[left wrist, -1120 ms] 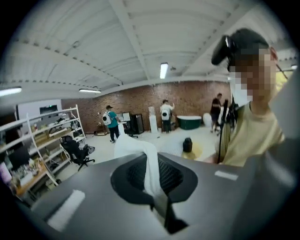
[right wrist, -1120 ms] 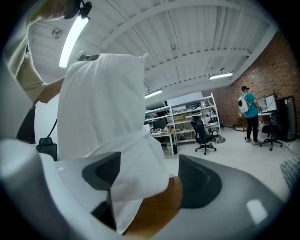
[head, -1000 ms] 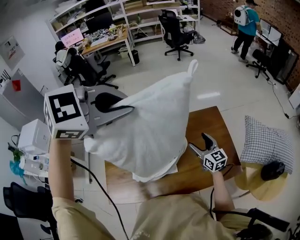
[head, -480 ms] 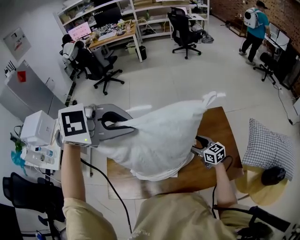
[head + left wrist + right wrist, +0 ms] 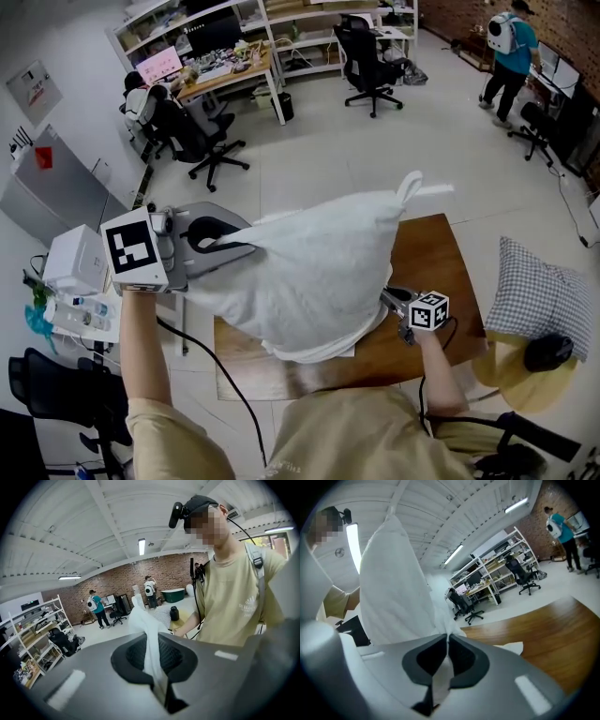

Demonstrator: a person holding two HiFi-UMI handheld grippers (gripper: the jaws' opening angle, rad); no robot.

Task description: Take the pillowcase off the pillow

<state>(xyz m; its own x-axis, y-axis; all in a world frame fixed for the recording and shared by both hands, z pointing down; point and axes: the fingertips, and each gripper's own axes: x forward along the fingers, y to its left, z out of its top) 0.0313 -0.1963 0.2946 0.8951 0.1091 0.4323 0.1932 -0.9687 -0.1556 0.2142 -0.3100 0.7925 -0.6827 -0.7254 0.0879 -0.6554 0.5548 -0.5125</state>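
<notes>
White pillowcase [image 5: 319, 267], bulging full, hangs in the air over the wooden table [image 5: 433, 246]. Its lower edge sags to just above or onto the top, can't tell which. It's stretched between both grippers.

L gripper [image 5: 251, 225] sits at the case's 9 o'clock w/ jaws pressed together on a thin fold of the white cloth. In the left gripper view a strip of fabric runs up out of the black pads.

R gripper [image 5: 386, 299] is at the case's 4 o'clock, low and near the table. Its jaws have just been closing and now pinch a tuck of the same cloth between the pads, as the right gripper view shows.

A twisted corner tail of the case sticks out at approx. 1 o'clock.

Checked cushion [image 5: 532, 286] lies off the table's 3 o'clock side on a round yellow seat [image 5: 506, 370], well apart from the work. Office chairs [image 5: 370, 58] stand at 12 o'clock, and a person w/ a backpack [image 5: 508, 47] at 2 o'clock — far off.
</notes>
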